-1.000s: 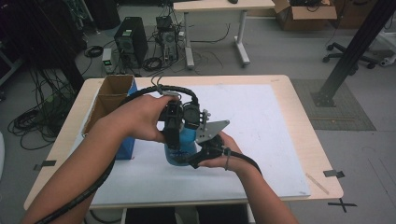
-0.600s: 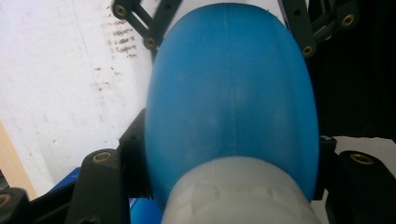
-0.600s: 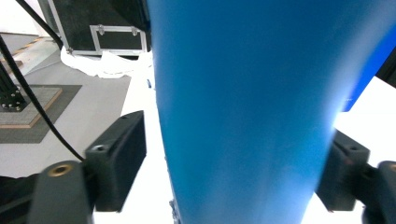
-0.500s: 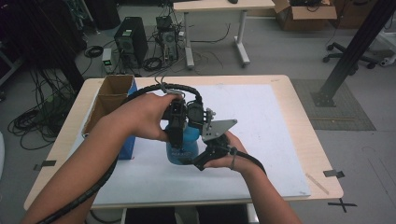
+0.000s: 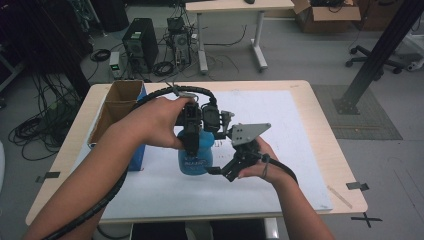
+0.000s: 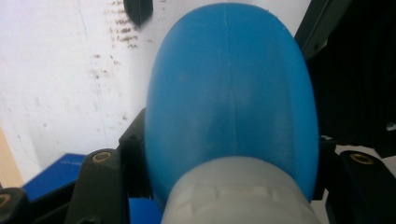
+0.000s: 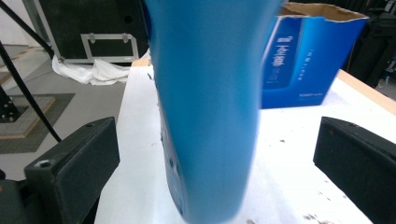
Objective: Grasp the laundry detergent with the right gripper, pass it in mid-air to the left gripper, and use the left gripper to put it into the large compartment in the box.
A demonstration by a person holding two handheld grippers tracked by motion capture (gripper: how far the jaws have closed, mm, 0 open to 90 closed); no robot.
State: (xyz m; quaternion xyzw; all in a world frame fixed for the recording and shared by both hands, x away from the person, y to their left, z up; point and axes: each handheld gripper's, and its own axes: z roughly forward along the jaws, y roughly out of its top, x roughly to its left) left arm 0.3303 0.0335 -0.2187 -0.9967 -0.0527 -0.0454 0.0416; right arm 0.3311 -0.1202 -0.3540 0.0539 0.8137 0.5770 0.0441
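While your left hand-held gripper (image 5: 192,142) stays clamped on the top of the blue bottle (image 5: 195,157) standing on the tabletop (image 5: 300,150), your right hand-held gripper (image 5: 217,171), just right of it, has just been opening, jaws spread clear of its sides.

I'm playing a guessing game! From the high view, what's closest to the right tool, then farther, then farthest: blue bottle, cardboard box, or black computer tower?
1. Blue bottle, right beside the right tool.
2. Cardboard box, at the table's left edge.
3. Black computer tower, on the floor beyond the table.
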